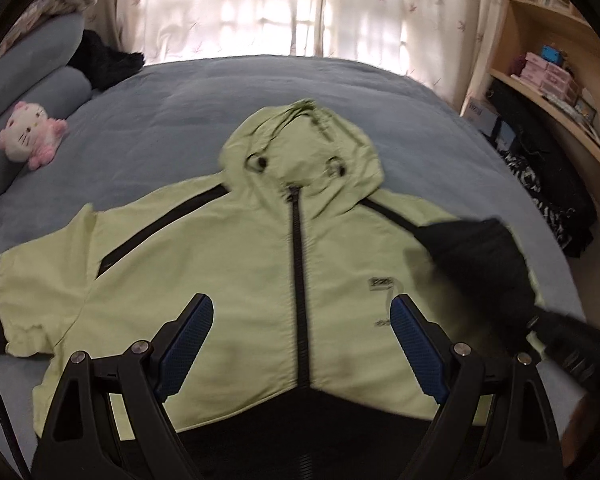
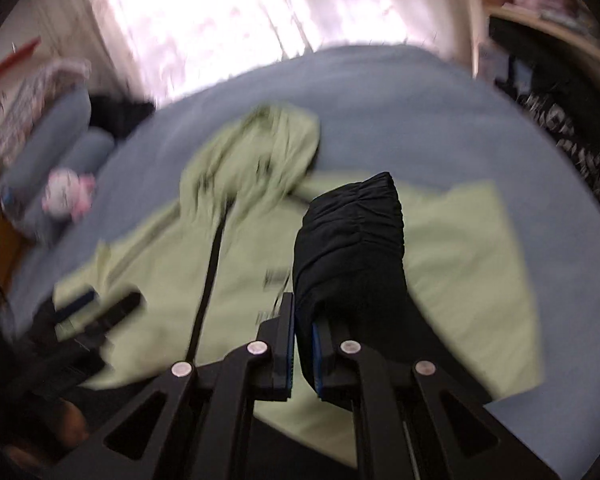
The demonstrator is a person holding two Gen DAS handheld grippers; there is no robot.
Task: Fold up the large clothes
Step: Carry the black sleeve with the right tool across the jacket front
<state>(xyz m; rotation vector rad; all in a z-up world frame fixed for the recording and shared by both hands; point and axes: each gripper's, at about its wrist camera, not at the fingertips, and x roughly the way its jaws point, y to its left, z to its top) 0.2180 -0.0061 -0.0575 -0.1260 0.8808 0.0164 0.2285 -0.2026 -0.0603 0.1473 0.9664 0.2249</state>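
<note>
A light green hooded jacket [image 1: 228, 264] lies front up on the blue bed [image 1: 180, 120], zipper shut and hood [image 1: 300, 144] towards the curtains. Its left sleeve [image 1: 28, 280] is spread out to the side. My left gripper [image 1: 300, 300] hangs open over the lower front, astride the zipper, with nothing between its blue pads. My right gripper [image 2: 302, 320] is shut on the black elastic cuff [image 2: 352, 240] of the other sleeve, which is lifted over the jacket's right chest [image 1: 476, 248]. The right wrist view is blurred.
A pink and white plush cat [image 1: 30, 136] and blue pillows [image 1: 28, 80] lie at the far left. A black furry item [image 1: 104, 60] sits by the curtains. Wooden shelves [image 1: 560, 60] and dark clothes [image 1: 552, 200] stand beyond the bed's right edge.
</note>
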